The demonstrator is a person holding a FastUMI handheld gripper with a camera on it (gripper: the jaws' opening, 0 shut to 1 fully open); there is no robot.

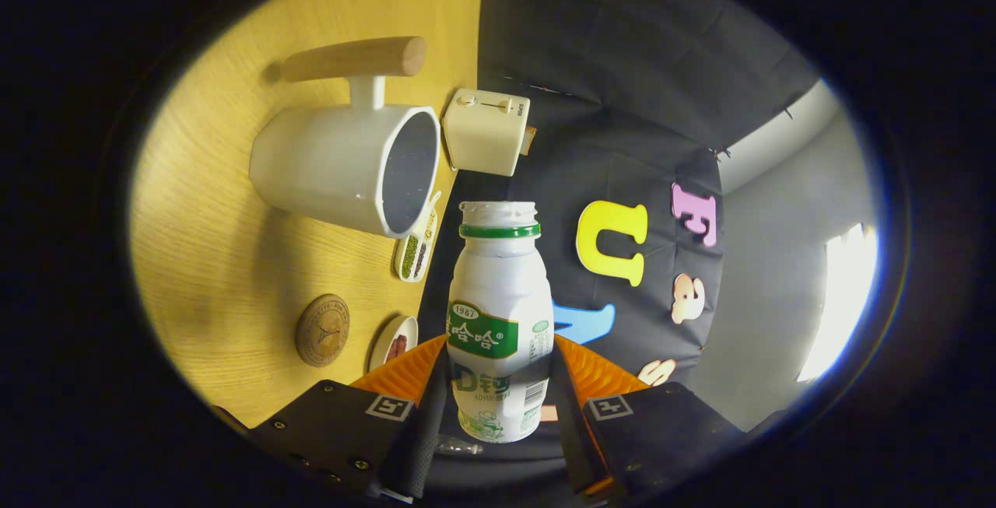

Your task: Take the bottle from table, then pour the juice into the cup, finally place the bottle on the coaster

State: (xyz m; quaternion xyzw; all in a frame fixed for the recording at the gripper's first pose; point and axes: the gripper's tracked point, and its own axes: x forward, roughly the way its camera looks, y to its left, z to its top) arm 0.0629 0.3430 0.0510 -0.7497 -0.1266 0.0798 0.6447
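Between tongs [498,383] fingers: bottle [498,313] clamped, cup [350,166] beyond

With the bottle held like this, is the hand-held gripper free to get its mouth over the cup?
Probably yes. The hand-held gripper is shut on the open bottle, whose mouth sits close beside the cup. Nothing stands between them; the small dish lies by the cup's rim.

Cup [342,166] and toaster [486,132] ahead
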